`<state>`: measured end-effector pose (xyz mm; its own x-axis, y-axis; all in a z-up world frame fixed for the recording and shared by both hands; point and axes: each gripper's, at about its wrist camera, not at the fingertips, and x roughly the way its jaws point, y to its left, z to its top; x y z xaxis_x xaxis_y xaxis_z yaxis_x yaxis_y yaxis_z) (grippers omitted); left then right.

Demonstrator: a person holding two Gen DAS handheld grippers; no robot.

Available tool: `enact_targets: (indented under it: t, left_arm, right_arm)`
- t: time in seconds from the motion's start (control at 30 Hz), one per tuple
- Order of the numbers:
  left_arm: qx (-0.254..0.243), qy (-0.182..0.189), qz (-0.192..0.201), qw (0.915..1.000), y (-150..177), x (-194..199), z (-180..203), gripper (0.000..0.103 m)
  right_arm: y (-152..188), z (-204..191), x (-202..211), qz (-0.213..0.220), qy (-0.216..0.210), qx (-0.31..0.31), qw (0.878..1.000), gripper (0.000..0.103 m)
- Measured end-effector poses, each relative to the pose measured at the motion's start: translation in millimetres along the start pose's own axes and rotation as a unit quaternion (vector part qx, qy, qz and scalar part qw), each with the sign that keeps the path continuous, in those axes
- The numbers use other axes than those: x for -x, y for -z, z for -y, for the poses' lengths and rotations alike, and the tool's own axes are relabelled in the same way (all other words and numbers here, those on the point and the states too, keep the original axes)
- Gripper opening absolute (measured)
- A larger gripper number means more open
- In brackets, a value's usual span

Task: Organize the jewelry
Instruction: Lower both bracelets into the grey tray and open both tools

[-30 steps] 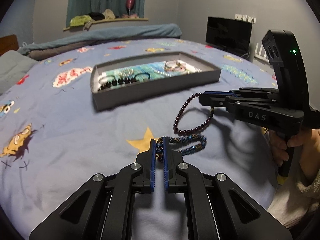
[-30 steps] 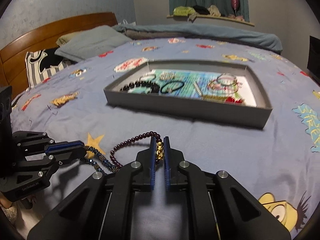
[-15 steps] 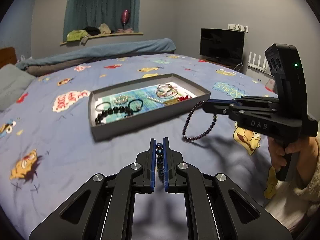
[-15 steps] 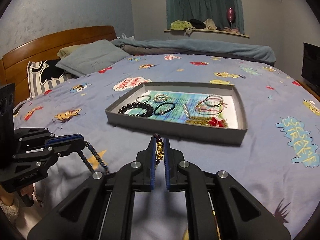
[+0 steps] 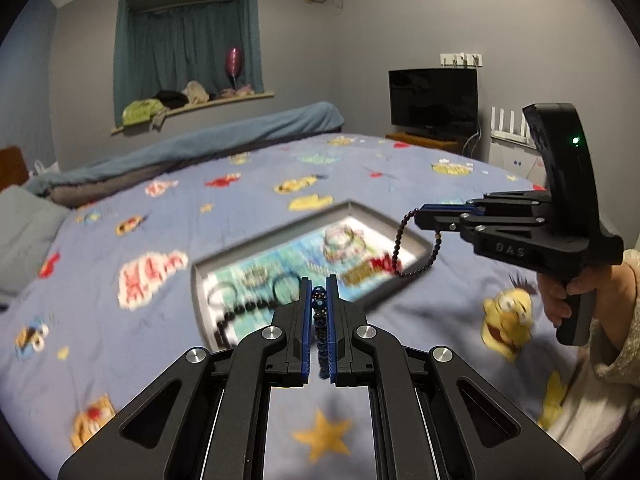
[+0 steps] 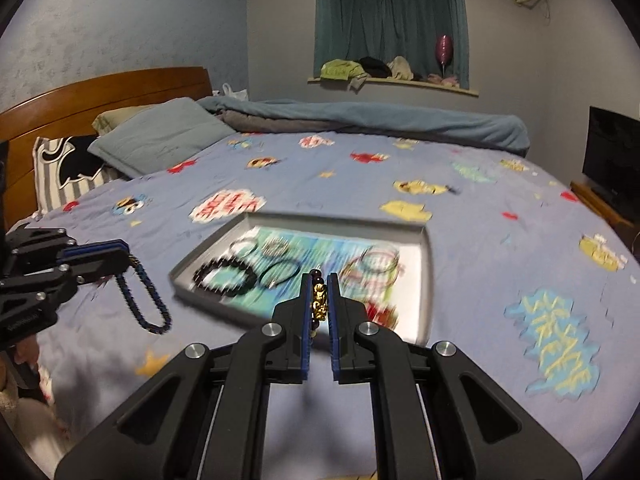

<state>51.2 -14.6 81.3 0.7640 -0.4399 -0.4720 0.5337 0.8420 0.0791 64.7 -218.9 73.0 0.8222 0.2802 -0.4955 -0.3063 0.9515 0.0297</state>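
Both bracelets now hang off the bedspread [image 6: 500, 240] (tray [image 6: 427, 248] below): left tool [image 5: 319, 304] clamps blue bracelet [image 6: 144, 300], right tool [image 6: 320, 300] clamps maroon bracelet [image 5: 400, 240].

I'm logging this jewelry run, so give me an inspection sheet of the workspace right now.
Surface: blue cartoon-print bedspread.
Job's things: shallow grey tray holding bracelets; dark blue beaded bracelet and dark maroon beaded bracelet with gold charm hang clear of the bed.
Clutter: nothing seen beside the tray.
Grippers: left hand-held gripper shut on the blue bracelet; right hand-held gripper shut on the maroon one.
Cables: nothing seen on the bed.
Surroundings: wooden headboard, black television, teal curtains.
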Motion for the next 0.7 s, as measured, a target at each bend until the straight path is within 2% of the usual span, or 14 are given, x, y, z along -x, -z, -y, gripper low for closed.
enact_targets:
  t: [0.23, 0.33, 0.53, 0.7]
  left_arm:
    - [0.005, 0.002, -0.007, 1.0, -37.6, -55.0, -19.1, 0.007]
    - [0.01, 0.002, -0.017, 0.9998, -43.6, -85.6, -25.0, 0.007]
    - [0.023, 0.013, -0.034, 0.9991, -48.3, -141.3, -34.0, 0.007]
    - [0.061, 0.04, -0.038, 0.9966, -54.0, -175.3, -48.9, 0.007]
  right_arm:
    - [-27.8, 10.4, -44.9, 0.002, -0.012, -0.01, 1.0, 0.007]
    - [-24.9, 10.7, -60.8, -0.012, -0.039, -0.027, 0.999, 0.007]
    - [-9.8, 0.9, -90.6, -0.049, -0.08, -0.019, 0.995, 0.007]
    - [-0.9, -5.1, -107.2, -0.07, -0.097, -0.014, 0.993, 0.007]
